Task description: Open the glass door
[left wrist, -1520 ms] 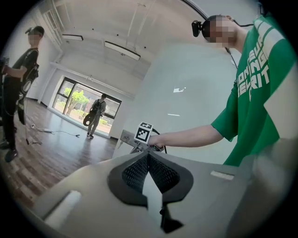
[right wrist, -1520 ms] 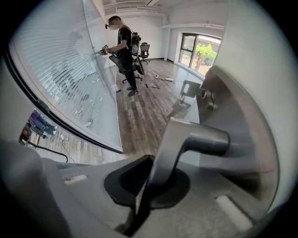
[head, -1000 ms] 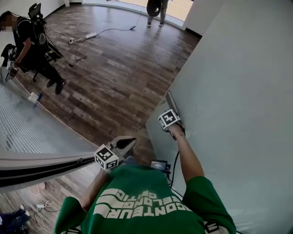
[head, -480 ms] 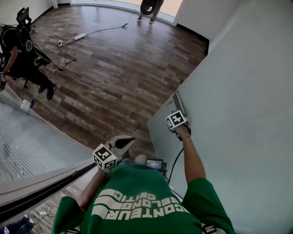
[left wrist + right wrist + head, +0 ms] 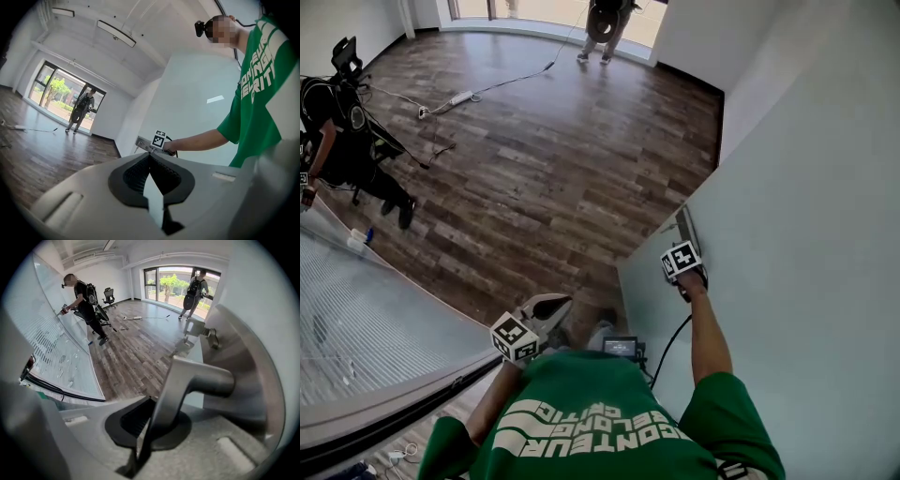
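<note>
The frosted glass door (image 5: 787,187) stands swung open at the right of the head view, its edge toward the wooden floor. My right gripper (image 5: 685,256) points steeply down at the door's edge, shut on the metal lever handle (image 5: 197,380), which runs between its pads (image 5: 140,420). The handle's metal plate (image 5: 686,223) shows just beyond the marker cube. My left gripper (image 5: 555,302) hangs level in front of the person's green shirt, shut with nothing in it (image 5: 150,157). Its view also shows the right gripper (image 5: 160,139) on the handle.
A frosted glass wall (image 5: 366,319) with a dark frame strip (image 5: 384,403) runs along the left. A person in black (image 5: 342,122) works at that wall. Another person (image 5: 605,23) stands by the far window. Cables and a power strip (image 5: 459,97) lie on the floor.
The door's edge has swung to the right, and my right gripper has gone with it on the handle. My left gripper has drifted a little lower in the picture.
</note>
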Action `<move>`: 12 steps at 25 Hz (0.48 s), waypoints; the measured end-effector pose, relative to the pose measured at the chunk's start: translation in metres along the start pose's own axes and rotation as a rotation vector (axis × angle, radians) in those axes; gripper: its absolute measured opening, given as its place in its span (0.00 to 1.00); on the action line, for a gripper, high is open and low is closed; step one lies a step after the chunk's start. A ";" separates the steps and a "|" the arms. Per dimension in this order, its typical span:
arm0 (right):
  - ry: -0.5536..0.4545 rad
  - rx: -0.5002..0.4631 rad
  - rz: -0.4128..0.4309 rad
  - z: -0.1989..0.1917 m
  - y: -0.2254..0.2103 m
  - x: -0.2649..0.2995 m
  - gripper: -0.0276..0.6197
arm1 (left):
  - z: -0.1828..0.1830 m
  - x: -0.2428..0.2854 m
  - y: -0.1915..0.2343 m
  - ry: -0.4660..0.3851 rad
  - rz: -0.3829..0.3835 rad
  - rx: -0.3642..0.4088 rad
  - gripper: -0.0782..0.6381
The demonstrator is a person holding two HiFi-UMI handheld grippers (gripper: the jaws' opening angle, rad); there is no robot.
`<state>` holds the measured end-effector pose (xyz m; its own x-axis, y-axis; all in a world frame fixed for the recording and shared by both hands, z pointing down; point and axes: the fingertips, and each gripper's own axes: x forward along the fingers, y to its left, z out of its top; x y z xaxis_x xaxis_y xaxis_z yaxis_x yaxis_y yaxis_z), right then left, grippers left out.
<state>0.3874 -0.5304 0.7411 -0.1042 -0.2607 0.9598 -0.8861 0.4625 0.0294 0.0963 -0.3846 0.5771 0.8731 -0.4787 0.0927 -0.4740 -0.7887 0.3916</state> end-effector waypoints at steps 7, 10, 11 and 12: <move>-0.012 0.051 -0.021 -0.010 -0.042 0.006 0.03 | 0.014 0.041 0.003 -0.010 -0.012 0.013 0.12; -0.010 0.081 -0.028 -0.017 -0.058 0.004 0.03 | 0.020 0.056 0.003 -0.016 -0.018 0.017 0.12; -0.009 0.090 -0.030 -0.018 -0.064 0.003 0.03 | 0.022 0.061 0.004 -0.017 -0.019 0.015 0.12; -0.008 0.098 -0.031 -0.020 -0.070 0.003 0.03 | 0.023 0.066 0.005 -0.016 -0.020 0.014 0.12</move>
<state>0.4582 -0.5471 0.7472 -0.0790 -0.2809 0.9565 -0.9290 0.3687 0.0315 0.1494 -0.4291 0.5642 0.8804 -0.4688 0.0707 -0.4583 -0.8032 0.3805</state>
